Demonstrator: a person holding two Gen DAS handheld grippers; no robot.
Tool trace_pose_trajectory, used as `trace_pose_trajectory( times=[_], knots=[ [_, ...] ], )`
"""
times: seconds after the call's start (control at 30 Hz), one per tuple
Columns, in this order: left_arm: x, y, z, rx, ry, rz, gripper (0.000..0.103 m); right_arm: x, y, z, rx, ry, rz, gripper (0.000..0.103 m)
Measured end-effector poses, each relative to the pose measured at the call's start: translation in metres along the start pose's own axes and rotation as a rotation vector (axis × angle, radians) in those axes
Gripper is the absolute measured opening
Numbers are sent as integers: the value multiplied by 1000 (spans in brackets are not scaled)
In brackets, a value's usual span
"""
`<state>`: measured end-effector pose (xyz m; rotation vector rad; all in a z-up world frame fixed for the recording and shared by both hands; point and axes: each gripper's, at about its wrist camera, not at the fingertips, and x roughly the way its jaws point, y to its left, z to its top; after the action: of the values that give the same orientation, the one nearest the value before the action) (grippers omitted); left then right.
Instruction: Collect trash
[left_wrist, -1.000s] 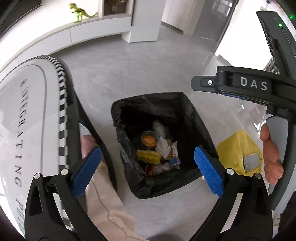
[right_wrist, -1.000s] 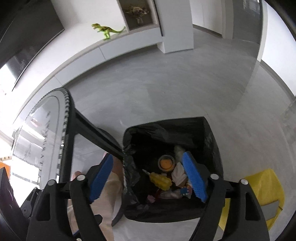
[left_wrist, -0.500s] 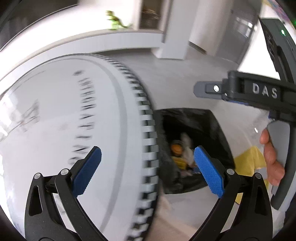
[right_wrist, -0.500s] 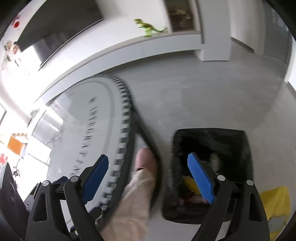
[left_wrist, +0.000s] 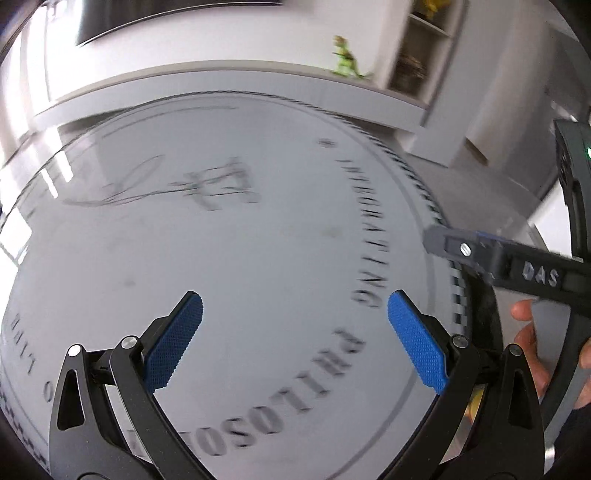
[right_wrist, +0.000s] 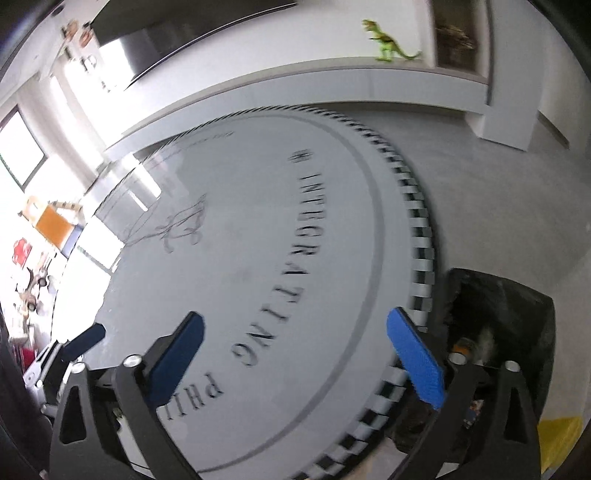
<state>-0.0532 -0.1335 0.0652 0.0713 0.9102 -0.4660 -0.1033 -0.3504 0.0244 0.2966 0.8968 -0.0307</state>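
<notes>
Both tools over the tabletop (left_wrist: 258, 258), nothing to grab in sight.
Left tool (left_wrist: 291, 339) and right tool (right_wrist: 295, 354) released, empty; I'd scan slower, bin (right_wrist: 517, 314) close right.

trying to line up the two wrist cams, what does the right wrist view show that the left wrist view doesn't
Only the right wrist view shows the black-lined trash bin past the table's right edge, with trash inside, a yellow patch on the floor beside it, and bright windows at left. Only the left wrist view shows the right gripper's body marked DAS and the hand holding it. Both show the round lettered table with its checkered rim, the green toy dinosaur on the ledge, and open blue-padded jaws: left gripper, right gripper, neither holding anything.
</notes>
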Motion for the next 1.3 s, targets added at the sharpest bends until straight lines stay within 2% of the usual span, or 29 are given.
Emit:
trace_pose_trajectory(
  times=[0.37, 0.7, 0.97, 1.1, 1.3],
  knots=[
    [-3, 91, -12, -172, -4, 141, 97, 49, 76, -6, -128, 34, 16, 100],
    [10, 142, -25, -290, 16, 212, 97, 84, 117, -11, -219, 48, -16, 100],
    [22, 145, -21, -227, 26, 293, 97, 100, 129, -10, -269, 21, -88, 100],
    [30, 143, -16, -201, 51, 330, 97, 102, 129, -9, -266, -7, -91, 100],
    [26, 146, -19, -200, 51, 332, 97, 102, 129, -8, -266, -7, -91, 100]
  ],
)
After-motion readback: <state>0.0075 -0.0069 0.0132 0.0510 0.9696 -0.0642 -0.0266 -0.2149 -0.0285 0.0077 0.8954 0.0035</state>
